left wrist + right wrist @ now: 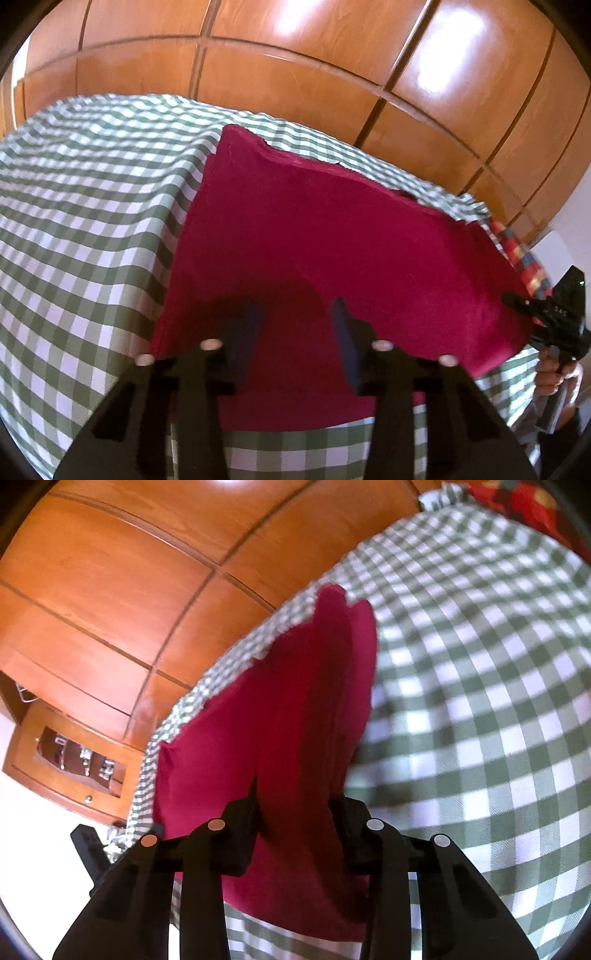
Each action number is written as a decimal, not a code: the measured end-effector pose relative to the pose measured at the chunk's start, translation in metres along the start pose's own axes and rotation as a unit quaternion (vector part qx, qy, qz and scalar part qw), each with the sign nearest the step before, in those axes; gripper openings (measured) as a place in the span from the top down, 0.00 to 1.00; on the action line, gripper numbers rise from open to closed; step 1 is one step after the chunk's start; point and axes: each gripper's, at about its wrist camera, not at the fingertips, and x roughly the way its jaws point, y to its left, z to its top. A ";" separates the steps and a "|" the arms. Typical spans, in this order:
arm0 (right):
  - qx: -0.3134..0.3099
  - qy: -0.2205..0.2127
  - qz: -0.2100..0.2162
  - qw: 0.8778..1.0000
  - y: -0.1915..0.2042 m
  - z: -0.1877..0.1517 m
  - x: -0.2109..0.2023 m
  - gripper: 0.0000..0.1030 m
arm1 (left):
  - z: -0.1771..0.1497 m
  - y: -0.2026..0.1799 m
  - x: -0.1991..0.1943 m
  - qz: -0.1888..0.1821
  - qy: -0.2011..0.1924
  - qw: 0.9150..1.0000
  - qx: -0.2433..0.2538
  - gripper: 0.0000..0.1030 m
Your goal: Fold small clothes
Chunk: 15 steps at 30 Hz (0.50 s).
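A dark red cloth (325,236) lies on a table covered with a green-and-white checked tablecloth (81,229). My left gripper (297,310) is open above the cloth's near edge, with its blue-padded fingers (343,332) apart and nothing between them. In the left wrist view my right gripper (554,317) is at the cloth's right corner, which is lifted off the table. In the right wrist view the red cloth (295,716) runs up between the fingers of my right gripper (295,805), and it is bunched and folded there. The right jaws stand a little apart around the cloth.
A wooden panelled wardrobe (295,55) stands behind the table. A red, blue and yellow patterned cloth (524,258) lies at the table's far right edge. In the right wrist view a wooden drawer unit (70,764) stands on a pale floor at the left.
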 end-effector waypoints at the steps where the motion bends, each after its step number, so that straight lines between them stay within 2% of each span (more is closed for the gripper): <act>1: -0.007 -0.005 0.005 1.000 0.009 0.003 -0.003 0.68 | 0.002 0.005 0.000 -0.012 0.004 1.000 -0.009 0.77; 3: -0.022 -0.011 0.015 1.000 0.027 0.008 -0.005 0.68 | 0.003 0.013 -0.002 -0.024 0.004 0.999 -0.022 0.82; 6: -0.065 -0.016 0.030 0.997 0.072 0.018 -0.004 0.69 | 0.005 0.027 -0.001 -0.050 0.012 0.998 -0.041 0.83; 9: -0.102 -0.013 0.043 0.994 0.111 0.022 0.004 0.70 | 0.006 0.035 0.006 -0.053 0.023 0.997 -0.047 0.88; 15: -0.184 0.025 0.048 0.981 0.196 0.012 0.058 0.72 | 0.007 0.048 0.016 -0.077 0.032 0.994 -0.067 0.90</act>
